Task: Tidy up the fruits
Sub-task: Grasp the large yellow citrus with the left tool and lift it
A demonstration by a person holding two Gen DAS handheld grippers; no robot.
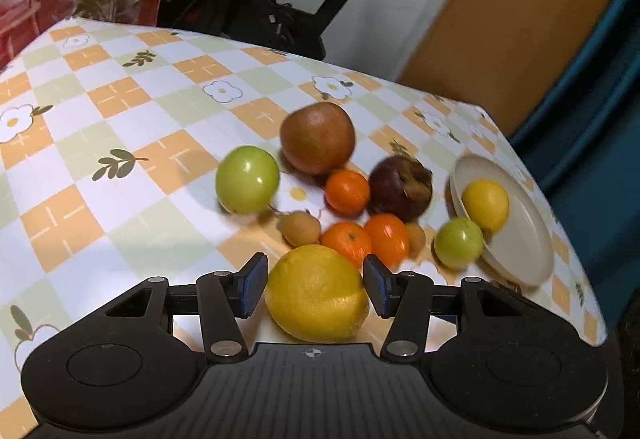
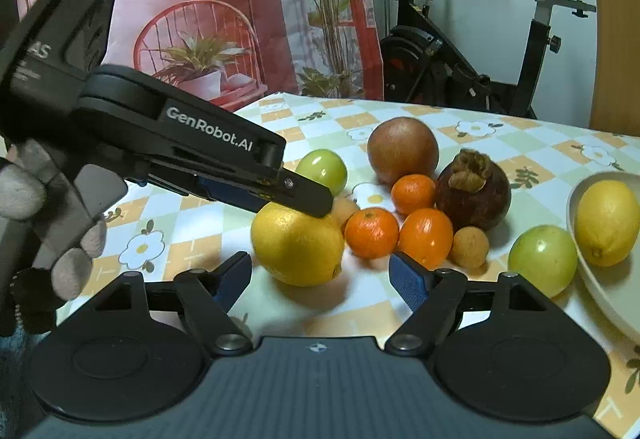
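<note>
Left wrist view puts my left gripper (image 1: 316,285) around a big yellow lemon (image 1: 317,293) on the counter (image 1: 120,159); its blue pads (image 1: 252,285) sit on either side of the fruit, and I cannot tell whether they are pressing it or just flanking it. From the right wrist view the same lemon (image 2: 297,245) rests on the checked cloth, with the left gripper's tip (image 2: 308,195) reaching over its top.

My right gripper (image 2: 320,279) hangs released, jaws spread wide, with nothing between them; the lemon lies just ahead of its left pad.

Beyond the lemon I see the rest of the fruit in a loose cluster: three small oranges (image 2: 372,233), a dark purple mangosteen (image 2: 474,189), a reddish-brown apple (image 2: 402,149), two small tan round fruits, one of them beside the oranges (image 2: 470,247), and a green fruit (image 2: 323,171) farther back. A second green fruit (image 2: 542,259) sits just beside a pale plate (image 2: 600,279) at the right, and a second lemon (image 2: 606,223) lies in that plate.

A gloved hand (image 2: 44,223) holds the left gripper's handle.
</note>
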